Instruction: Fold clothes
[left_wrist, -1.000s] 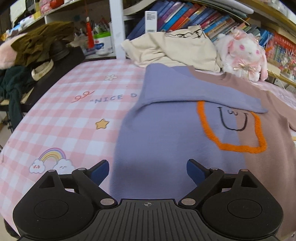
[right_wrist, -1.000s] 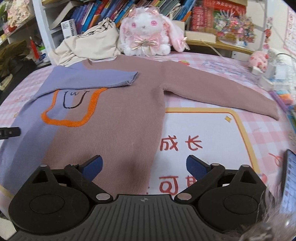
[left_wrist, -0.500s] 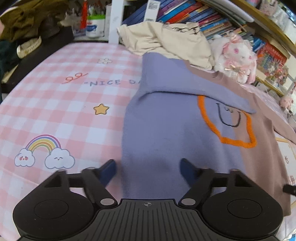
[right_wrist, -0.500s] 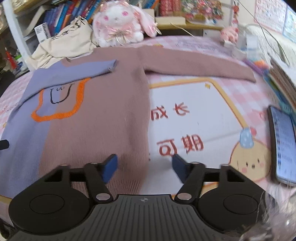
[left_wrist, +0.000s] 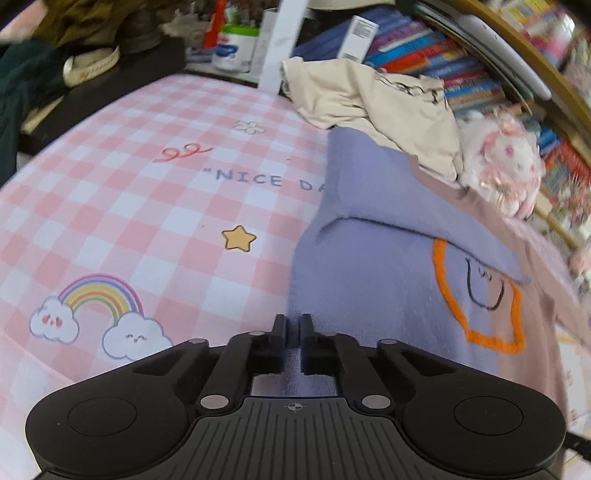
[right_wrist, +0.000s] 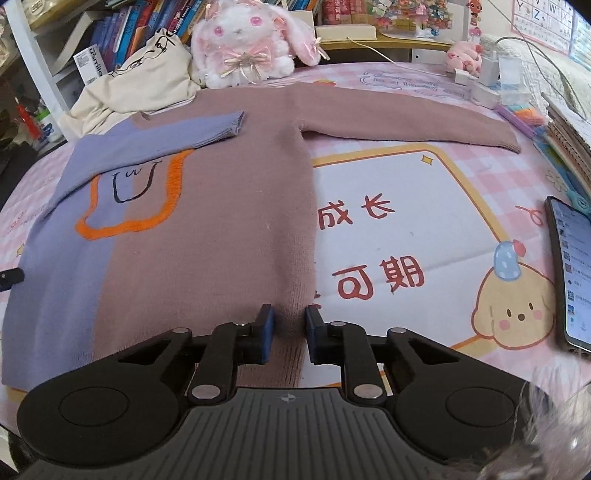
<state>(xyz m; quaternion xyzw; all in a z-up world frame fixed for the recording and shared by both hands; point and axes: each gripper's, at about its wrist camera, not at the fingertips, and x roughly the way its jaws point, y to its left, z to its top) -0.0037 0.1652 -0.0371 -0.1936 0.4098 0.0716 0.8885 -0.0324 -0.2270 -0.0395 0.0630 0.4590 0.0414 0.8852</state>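
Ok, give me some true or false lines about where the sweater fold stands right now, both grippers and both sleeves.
1. The left gripper has just closed on the sweater at its purple hem corner. True.
2. The right gripper hangs open above bare tablecloth. False: its jaws have just been closing and pinch the brown hem edge.
3. The purple sleeve is folded across the chest. True.
4. The brown sleeve is folded in too. False: it lies stretched out sideways on the tablecloth.
5. The phone lies on the sweater. False: it lies apart, on the cloth.
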